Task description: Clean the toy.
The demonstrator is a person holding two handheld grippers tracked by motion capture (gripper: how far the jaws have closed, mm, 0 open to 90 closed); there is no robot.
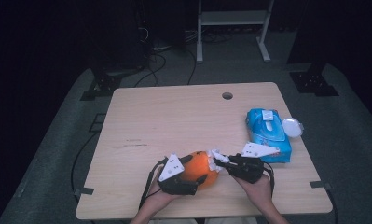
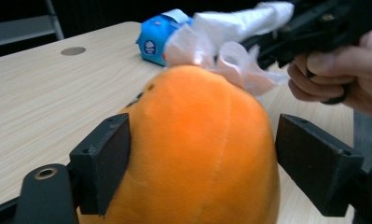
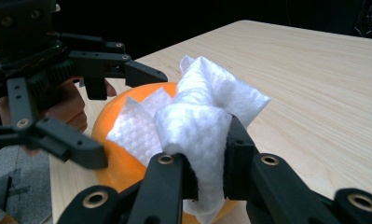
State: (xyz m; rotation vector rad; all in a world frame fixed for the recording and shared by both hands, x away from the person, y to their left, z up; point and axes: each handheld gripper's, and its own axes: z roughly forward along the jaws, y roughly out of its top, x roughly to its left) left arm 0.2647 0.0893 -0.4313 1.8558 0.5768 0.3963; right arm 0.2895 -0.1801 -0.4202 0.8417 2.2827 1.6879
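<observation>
The orange plush ball [image 1: 200,169] sat on the worktop [image 1: 174,121] near its front edge, between the person's two hands. A crumpled white wipe [image 3: 200,116] lay against its top — pinched in the right hand-held gripper [image 3: 207,156], whose jaws were pressed together on the bunched cloth so that folds stuck out above and below the pads. In the high view the same wipe showed as a small white patch at the ball's right shoulder, with the right hand-held gripper reaching in from the right side.

The left hand-held gripper [image 2: 200,163] straddled the ball from the person's side. Its jaws stood spread, one to each flank: the left pad lay right against the orange fabric, while the right pad stood a little apart from it, so the ball was flanked rather than squeezed.

Farther out, to the right and behind the ball, a blue pack of wipes [image 1: 269,134] lay flat on the worktop, its lid flap up. Just beside the pack, at the worktop's right edge, sat a small white round lid [image 1: 292,126]. A round cable hole [image 1: 227,95] marked the far side of the worktop.
</observation>
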